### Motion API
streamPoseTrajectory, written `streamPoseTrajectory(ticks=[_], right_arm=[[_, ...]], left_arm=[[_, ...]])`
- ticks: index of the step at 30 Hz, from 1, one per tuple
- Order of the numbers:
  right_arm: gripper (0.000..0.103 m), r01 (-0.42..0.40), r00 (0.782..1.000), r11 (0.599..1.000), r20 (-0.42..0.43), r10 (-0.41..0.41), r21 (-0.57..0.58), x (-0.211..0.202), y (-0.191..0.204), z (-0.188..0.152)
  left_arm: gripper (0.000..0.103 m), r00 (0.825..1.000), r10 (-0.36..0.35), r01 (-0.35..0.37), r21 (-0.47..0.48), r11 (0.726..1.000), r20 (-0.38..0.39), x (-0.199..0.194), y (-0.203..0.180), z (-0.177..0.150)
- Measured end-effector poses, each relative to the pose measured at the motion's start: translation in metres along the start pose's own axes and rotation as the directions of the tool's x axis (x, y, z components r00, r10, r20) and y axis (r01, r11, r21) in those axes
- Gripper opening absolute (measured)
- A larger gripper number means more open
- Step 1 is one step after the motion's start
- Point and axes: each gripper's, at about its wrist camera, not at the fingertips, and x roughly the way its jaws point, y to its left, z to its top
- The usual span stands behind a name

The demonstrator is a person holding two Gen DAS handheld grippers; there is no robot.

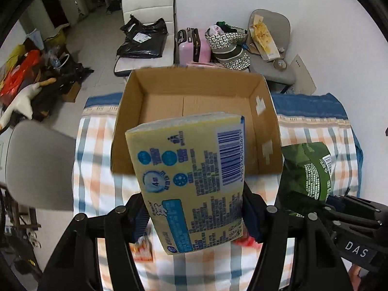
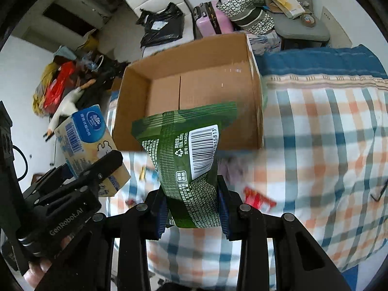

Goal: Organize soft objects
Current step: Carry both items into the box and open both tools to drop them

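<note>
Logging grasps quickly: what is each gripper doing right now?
Left gripper: shut on the yellow tissue pack.
Right gripper: shut on the green packet.

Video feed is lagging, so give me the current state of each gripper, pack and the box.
left gripper: shut on yellow tissue pack
yellow tissue pack: held up, near the box
right gripper: shut on green pack
green pack: held up, near the box
cardboard box: flaps open, nothing visible inside, on the checked cloth

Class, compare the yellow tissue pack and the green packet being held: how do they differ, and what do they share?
The yellow tissue pack is a blocky brick; the green packet is a flatter, crinkled pouch. The tissue pack sits in the left hand-held gripper, the green packet in the right hand-held gripper. Both show barcodes, near the empty cardboard box.
</note>
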Motion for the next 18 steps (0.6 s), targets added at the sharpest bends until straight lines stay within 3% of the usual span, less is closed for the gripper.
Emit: streamPoseTrajectory(ticks=[3,9,18], right_arm=[[0.037,0.021,1.000,1.000,0.008,-0.022,0.023,0.009,0.009,0.041],[0.037,0.092,0.995,0.993,-0.044,-0.089,0.069,0.072,0.002,0.114],[0.037,0.188,0.973,0.980,-0.147,-0.176,0.067,0.155,-0.015,0.172]], left_arm=[[0.062,1.000,-0.010,0.010,0.005,1.000,-0.027,0.021,0.010,0.034],[0.062,0.989,-0.054,0.053,-0.013,0.999,-0.135,0.083,0.028,0.092],[0.062,0.939,-0.149,0.136,-0.063,0.989,-0.309,0.174,0.036,0.134]])
